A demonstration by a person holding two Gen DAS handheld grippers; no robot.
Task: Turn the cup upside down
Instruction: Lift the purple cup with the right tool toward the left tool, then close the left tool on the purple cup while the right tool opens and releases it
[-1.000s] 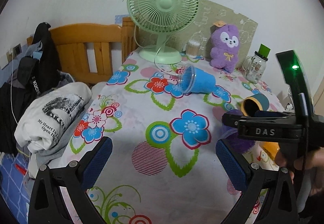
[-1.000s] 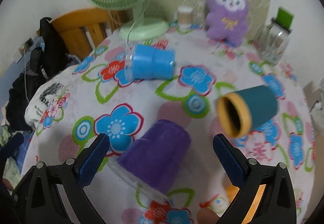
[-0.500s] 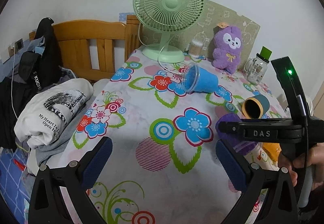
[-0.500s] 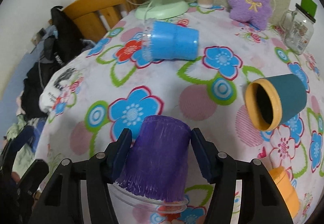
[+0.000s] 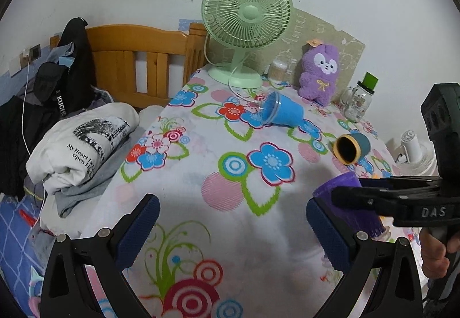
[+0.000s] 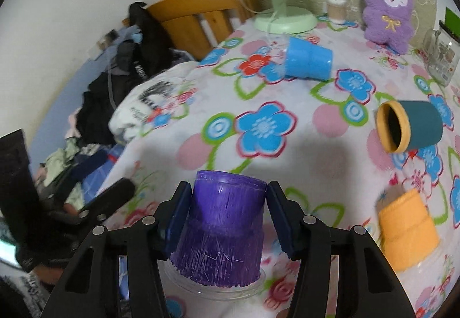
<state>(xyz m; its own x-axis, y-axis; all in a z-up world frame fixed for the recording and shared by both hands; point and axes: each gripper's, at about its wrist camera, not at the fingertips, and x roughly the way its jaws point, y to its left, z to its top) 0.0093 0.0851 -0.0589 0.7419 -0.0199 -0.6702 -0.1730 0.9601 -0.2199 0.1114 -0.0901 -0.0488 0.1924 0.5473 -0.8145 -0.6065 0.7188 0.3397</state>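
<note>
A purple cup [image 6: 222,227] with a clear rim is held between the blue pads of my right gripper [image 6: 228,203], its closed base pointing away from the camera, above the flowered table [image 6: 287,93]. The same cup shows in the left wrist view [image 5: 349,205] at the right, clamped by the right gripper [image 5: 382,197]. My left gripper [image 5: 230,220] is open and empty over the near part of the table [image 5: 230,231]. A blue cup [image 5: 283,113] and a teal cup with an orange rim [image 5: 351,145] lie on their sides farther back.
A green fan [image 5: 247,27], a purple plush toy [image 5: 319,73], a small jar [image 5: 278,71] and a glass mug [image 5: 358,100] stand at the back. An orange cup [image 6: 408,228] stands upside down at the right. Folded clothes [image 5: 83,142] and a wooden bed frame [image 5: 138,64] are left.
My right gripper has closed on the purple cup and lifted it off the table toward the camera. The left gripper has drawn back a little and stays open.
</note>
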